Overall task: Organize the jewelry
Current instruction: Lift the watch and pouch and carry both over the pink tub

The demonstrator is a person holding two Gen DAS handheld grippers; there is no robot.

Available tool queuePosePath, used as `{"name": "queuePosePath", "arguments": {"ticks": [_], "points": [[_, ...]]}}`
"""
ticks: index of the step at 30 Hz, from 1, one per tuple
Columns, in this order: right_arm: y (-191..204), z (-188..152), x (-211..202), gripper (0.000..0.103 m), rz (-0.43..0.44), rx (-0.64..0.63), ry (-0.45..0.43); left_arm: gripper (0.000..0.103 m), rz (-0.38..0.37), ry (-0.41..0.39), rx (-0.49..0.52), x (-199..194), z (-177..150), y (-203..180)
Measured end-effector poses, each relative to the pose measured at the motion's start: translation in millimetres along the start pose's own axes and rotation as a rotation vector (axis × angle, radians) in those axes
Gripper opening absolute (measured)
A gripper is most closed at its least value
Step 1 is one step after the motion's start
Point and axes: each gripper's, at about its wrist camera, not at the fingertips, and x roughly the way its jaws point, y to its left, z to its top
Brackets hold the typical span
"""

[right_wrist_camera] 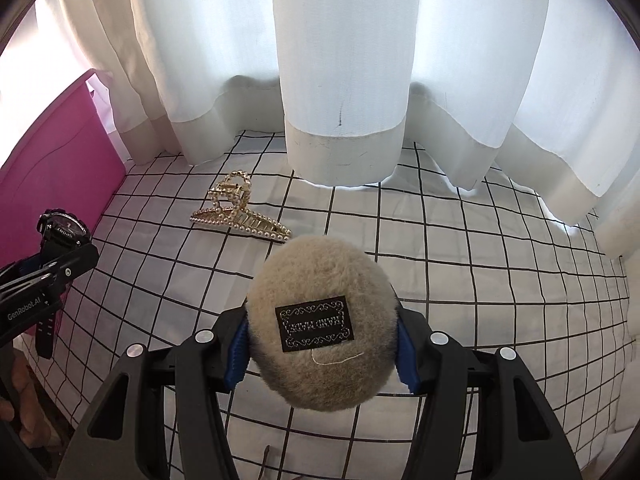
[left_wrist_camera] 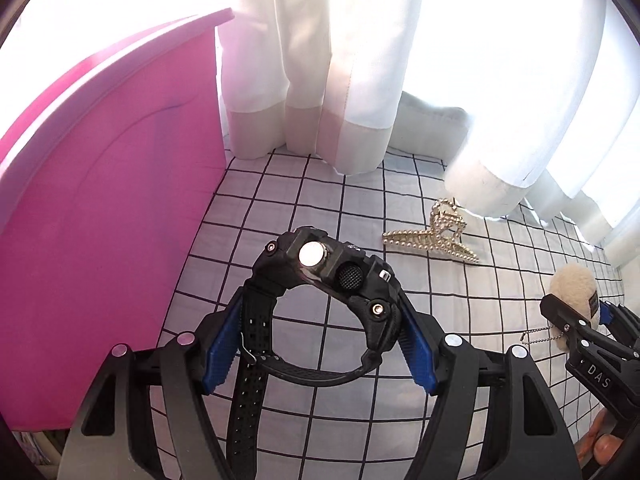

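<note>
Carrying two items at once, mid-transfer. Left gripper [left_wrist_camera: 320, 344] fingers [left_wrist_camera: 218, 360] clamping black sport watch [left_wrist_camera: 328, 280] by case and strap loop, strap tail dangling below and behind the fingertips. Right gripper [right_wrist_camera: 320, 344] fingers [right_wrist_camera: 406, 356] squeezing fluffy beige pom-pom charm [right_wrist_camera: 320, 320], label up, ball chain hanging under it. Both lifted clear of the checked bedsheet [right_wrist_camera: 480, 260]. Pearl hair claw [right_wrist_camera: 240, 216] lying untouched ahead of both grippers, between them and the white curtain [right_wrist_camera: 344, 80]. Next move likely calling for dropping both into the pink bin [left_wrist_camera: 100, 220], just left of the left fingers; needing height to clear its rim. Open sheet to the right; curtain hem crowding the far side.
</note>
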Motion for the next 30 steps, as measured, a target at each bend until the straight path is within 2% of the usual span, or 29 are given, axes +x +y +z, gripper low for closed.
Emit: {"name": "queuePosePath", "arguments": {"ticks": [8, 15, 23, 30], "points": [[14, 21, -38, 0.056, 0.029, -0.040, -0.075, 0.068, -0.012, -0.081, 0.003, -37, 16, -5], [32, 44, -63, 0.056, 0.059, -0.085, -0.144, 0.068, 0.008, -0.146, 0.000, -67, 29, -2], [67, 70, -85, 0.056, 0.126, -0.151, -0.211, 0.068, 0.054, -0.208, -0.057, -103, 41, 24], [109, 87, -92, 0.056, 0.214, -0.203, -0.224, 0.068, 0.122, -0.234, -0.128, -127, 54, 57]]}}
